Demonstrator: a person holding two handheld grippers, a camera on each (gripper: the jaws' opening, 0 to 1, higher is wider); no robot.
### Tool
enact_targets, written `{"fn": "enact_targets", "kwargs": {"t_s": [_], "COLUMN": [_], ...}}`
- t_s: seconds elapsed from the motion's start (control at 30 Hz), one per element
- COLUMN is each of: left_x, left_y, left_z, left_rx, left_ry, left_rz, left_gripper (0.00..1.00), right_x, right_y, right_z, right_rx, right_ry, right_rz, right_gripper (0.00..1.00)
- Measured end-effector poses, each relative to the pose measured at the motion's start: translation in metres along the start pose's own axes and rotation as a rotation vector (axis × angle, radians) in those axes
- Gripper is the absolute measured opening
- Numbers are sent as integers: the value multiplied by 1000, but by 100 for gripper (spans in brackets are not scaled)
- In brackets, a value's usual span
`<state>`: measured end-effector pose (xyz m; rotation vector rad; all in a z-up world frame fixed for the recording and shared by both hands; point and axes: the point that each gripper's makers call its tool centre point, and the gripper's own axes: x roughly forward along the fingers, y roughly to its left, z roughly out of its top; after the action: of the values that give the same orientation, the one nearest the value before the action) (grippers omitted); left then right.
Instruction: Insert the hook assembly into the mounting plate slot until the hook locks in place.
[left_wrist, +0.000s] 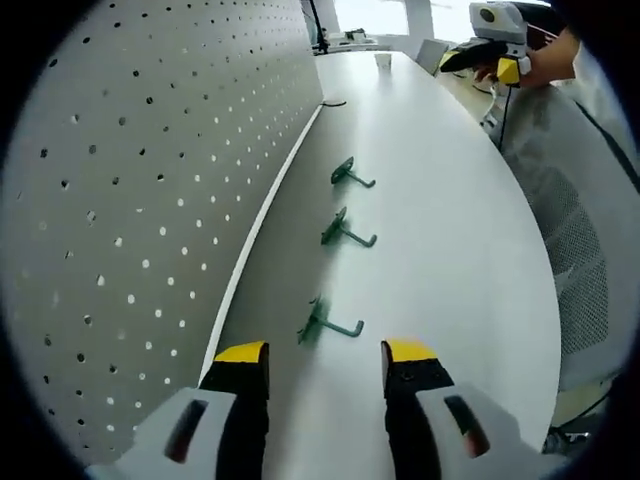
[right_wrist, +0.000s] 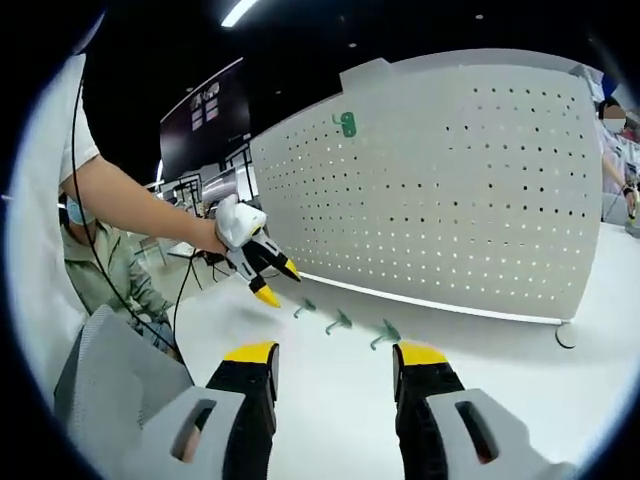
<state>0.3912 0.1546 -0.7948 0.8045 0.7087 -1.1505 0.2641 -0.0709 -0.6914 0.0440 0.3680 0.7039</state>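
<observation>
Three green hooks lie in a row on the white table beside the white pegboard (left_wrist: 150, 200): the nearest hook (left_wrist: 325, 322), the middle hook (left_wrist: 345, 230) and the far hook (left_wrist: 352, 175). My left gripper (left_wrist: 327, 355) stands open just short of the nearest hook, nothing between its jaws. In the right gripper view the same hooks (right_wrist: 339, 322) lie before the pegboard (right_wrist: 450, 190), which has a green hook mounted (right_wrist: 347, 124) near its top. My right gripper (right_wrist: 335, 355) is open and empty, well back from them. The left gripper (right_wrist: 280, 283), in a person's hand, hovers open left of the hooks.
A grey mesh chair back (left_wrist: 570, 230) stands at the table's right edge. The other gripper (left_wrist: 465, 58) is held at the far right. A black cable (left_wrist: 333, 102) lies by the pegboard's base. A person (right_wrist: 612, 140) stands at the right behind the board.
</observation>
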Motion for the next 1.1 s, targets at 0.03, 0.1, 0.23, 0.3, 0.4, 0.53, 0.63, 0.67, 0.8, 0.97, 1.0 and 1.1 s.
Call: {"fn": "enact_targets", "kwargs": {"t_s": [0.03,0.1,0.23,0.3,0.4,0.53,0.63,0.67,0.8,0.97,1.0,1.1], "left_x": [2,4,11,12,15,18,20,21,25,27,28,28], "left_y": [0,1,0,1,2,4,4,5,9,9,8,11], "left_z": [0,0,-2,0,-2,-6,-7,-6,-4,-8,-8,-8], "left_rx": [9,24,55,59,80,111,125,130,134,150,151,149], "left_ry": [3,8,28,27,35,62,66,64,65,85,86,80], "left_rz": [-9,-12,-34,-36,-50,-58,-64,-63,-59,-75,-79,-80], "left_gripper": [46,44,44,45,44,42,40,40,37,35,35,31], "right_x": [0,0,0,-1,-1,0,0,0,0,-2,-2,-3], "right_y": [-1,-1,-1,-1,-1,-1,-2,-2,-2,-2,-3,-4], "right_z": [-1,-1,-1,-1,-1,-1,-5,-5,-5,-4,-4,-4], "right_rx": [1,4,7,7,13,18,18,16,16,26,31,33], "right_ry": [2,3,3,5,5,7,24,25,29,22,22,23], "right_rz": [-1,2,2,2,2,4,1,1,6,1,0,0], "right_gripper": [44,44,44,43,43,43,41,41,40,40,40,39]}}
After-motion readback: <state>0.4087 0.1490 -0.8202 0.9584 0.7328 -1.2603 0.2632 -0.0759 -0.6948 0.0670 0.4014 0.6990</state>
